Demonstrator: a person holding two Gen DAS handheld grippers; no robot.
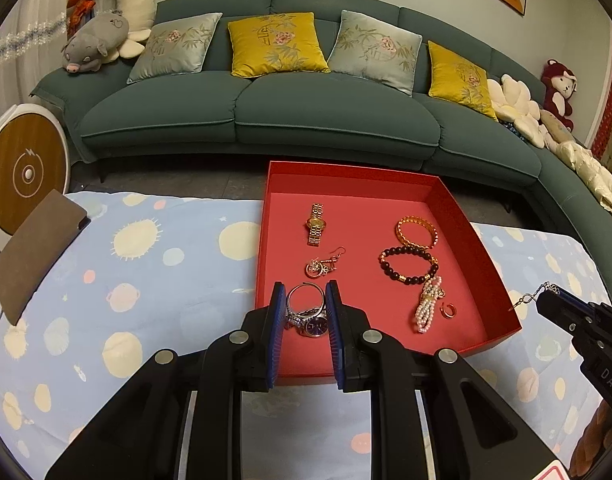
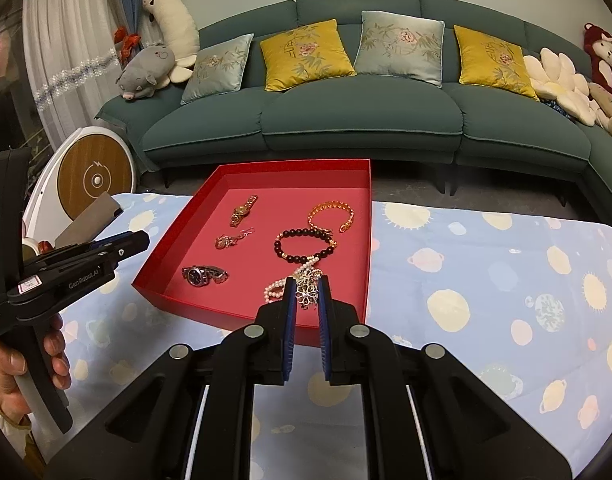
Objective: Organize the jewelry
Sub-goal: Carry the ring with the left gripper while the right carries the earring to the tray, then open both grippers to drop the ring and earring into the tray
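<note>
Gripping a flower pendant (image 2: 307, 293) in right claw (image 2: 306, 292), left claw (image 1: 306, 300) narrow, empty.

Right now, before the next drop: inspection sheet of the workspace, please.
Surface: planet-print cloth, flat.
Job's things: red tray holds gold watch, earrings, silver watch, gold bangle, dark bead bracelet, pearl strand.
Clutter: brown board at the cloth's left edge.
Grippers: left gripper slightly open, empty, beside the tray; right gripper shut on silver flower ornament near the tray.
Cables: nothing seen.
Surroundings: green sofa, cushions, plush toys, round white device.
</note>
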